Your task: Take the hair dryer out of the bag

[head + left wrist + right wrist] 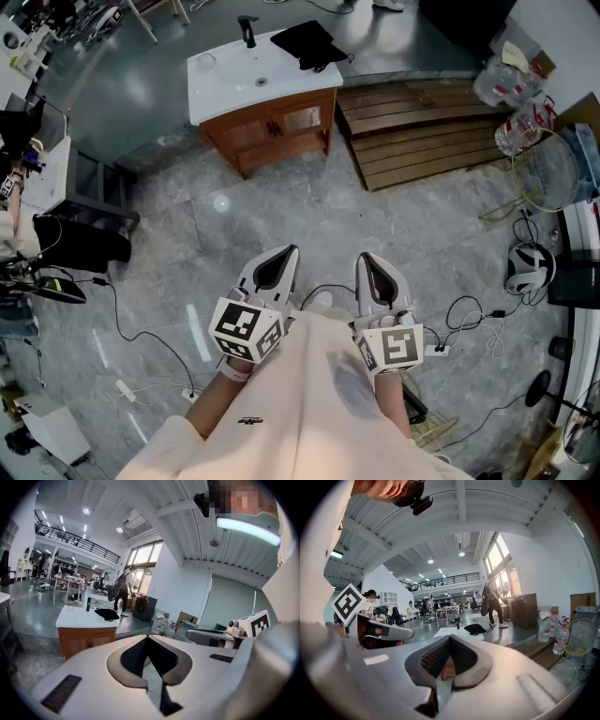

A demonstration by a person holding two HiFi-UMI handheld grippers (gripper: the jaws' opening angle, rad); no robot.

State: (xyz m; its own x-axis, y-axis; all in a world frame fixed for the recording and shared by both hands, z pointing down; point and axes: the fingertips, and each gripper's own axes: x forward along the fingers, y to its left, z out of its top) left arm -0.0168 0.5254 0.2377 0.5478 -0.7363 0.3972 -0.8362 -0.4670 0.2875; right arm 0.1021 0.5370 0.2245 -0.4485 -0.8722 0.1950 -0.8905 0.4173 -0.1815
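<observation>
A black bag [309,42] lies on the white top of a wooden cabinet [272,117] at the far side of the floor; it also shows as a dark shape in the left gripper view [107,613] and, small, in the right gripper view [476,629]. No hair dryer is visible. My left gripper [286,251] and right gripper [367,258] are held side by side close to my body, well short of the cabinet, both pointing toward it. Each has its jaws shut with nothing between them, as the left gripper [149,639] and the right gripper [450,638] show in their own views.
A black bottle [247,30] stands on the cabinet top beside a sink. A wooden pallet platform [422,127] lies right of the cabinet, with water bottles [511,84] and a fan guard [548,169] beyond. Cables [469,314] trail over the floor. A person [123,590] stands in the distance.
</observation>
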